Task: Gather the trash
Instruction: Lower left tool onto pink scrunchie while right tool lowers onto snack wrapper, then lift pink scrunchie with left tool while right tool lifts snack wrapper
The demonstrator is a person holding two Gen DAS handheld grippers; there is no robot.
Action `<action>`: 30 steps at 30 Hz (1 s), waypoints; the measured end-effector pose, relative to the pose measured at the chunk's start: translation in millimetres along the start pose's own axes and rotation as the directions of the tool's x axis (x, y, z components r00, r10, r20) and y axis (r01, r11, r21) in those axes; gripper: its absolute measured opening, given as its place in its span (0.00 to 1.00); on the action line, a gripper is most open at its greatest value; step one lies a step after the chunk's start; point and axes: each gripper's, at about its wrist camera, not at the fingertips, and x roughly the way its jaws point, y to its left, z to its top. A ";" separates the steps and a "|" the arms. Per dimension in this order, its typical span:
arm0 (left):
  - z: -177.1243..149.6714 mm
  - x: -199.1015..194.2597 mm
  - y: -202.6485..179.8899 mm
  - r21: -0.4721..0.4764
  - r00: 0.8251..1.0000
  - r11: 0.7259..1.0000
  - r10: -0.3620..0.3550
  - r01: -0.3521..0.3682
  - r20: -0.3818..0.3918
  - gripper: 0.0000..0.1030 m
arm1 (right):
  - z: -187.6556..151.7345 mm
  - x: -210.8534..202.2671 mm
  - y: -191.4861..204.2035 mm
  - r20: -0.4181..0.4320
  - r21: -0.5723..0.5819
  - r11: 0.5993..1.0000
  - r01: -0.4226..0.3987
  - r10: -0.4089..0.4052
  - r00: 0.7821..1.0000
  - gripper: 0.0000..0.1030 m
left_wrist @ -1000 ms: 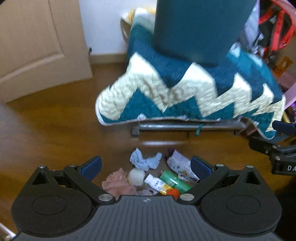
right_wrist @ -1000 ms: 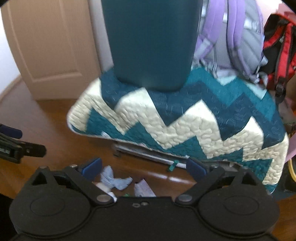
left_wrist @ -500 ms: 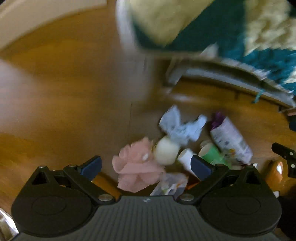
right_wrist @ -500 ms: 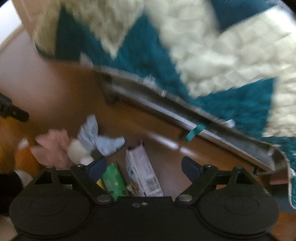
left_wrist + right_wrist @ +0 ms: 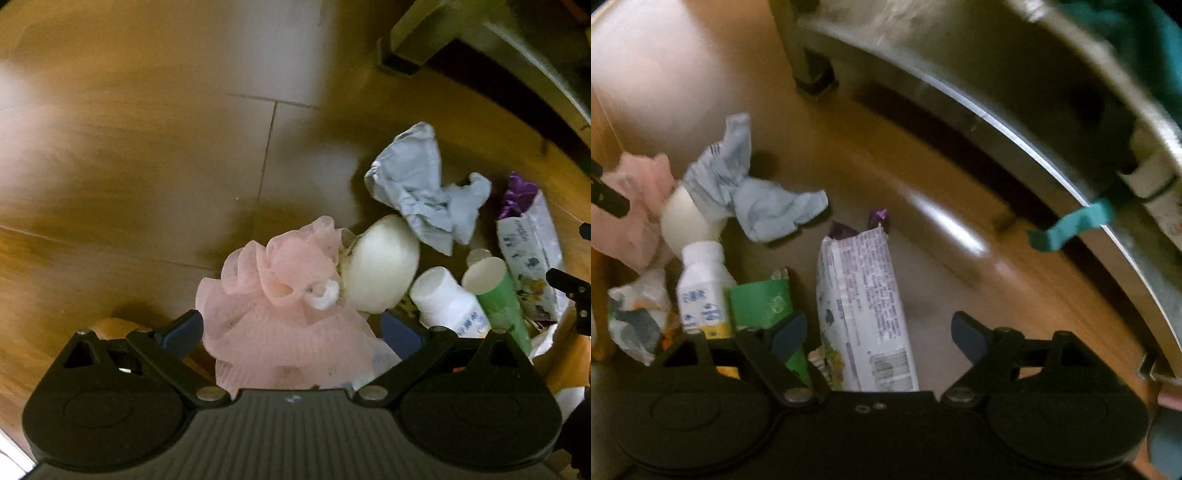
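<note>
Since one second before, both tongs had come down from the level of the quilt to just above the trash pile on the wooden floor (image 5: pixel 140 155), and the door and the bags were gone from both views. The left tongs (image 5: pixel 291 334) were apart, with the pink mesh sponge (image 5: pixel 280 314) lying between the two fingers; I cannot tell if the pads touched it. The cream round ball (image 5: pixel 382 264) touched the sponge on its right side. Beyond the ball lay the crumpled blue-grey mask (image 5: pixel 424 192), partly resting on it. To the right of the ball lay the white bottle (image 5: pixel 447 302), and beside that the green tube (image 5: pixel 498 299) with its open end toward the ball. Farther from the ball lay the white and purple snack packet (image 5: pixel 528 258). The right tongs (image 5: pixel 879 334) were also apart, and the snack packet (image 5: pixel 864 306) lay between the fingers, nearer to the left one. In this view the bottle (image 5: pixel 701 284) and the green tube (image 5: pixel 761 302) were between the ball (image 5: pixel 683 218) and the packet. The metal frame (image 5: pixel 1015 122) with a teal strap (image 5: pixel 1071 225) ran beyond the pile.
</note>
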 end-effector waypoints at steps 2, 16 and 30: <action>-0.5 7.4 2.8 0.001 1.000 1.000 -0.005 0.005 -0.004 1.00 | 1.5 8.9 1.9 -0.013 -0.012 1.000 -0.003 0.003 1.000 0.79; -3.8 18.8 3.6 -0.017 0.998 1.000 -0.013 0.015 0.066 0.52 | 10.7 27.0 4.7 -0.061 0.005 1.000 -0.003 0.003 0.998 0.46; -3.0 -46.0 -33.4 0.088 0.981 0.996 -0.001 -0.017 0.196 0.31 | -14.6 -56.5 15.9 0.053 0.050 0.993 0.108 -0.111 0.992 0.41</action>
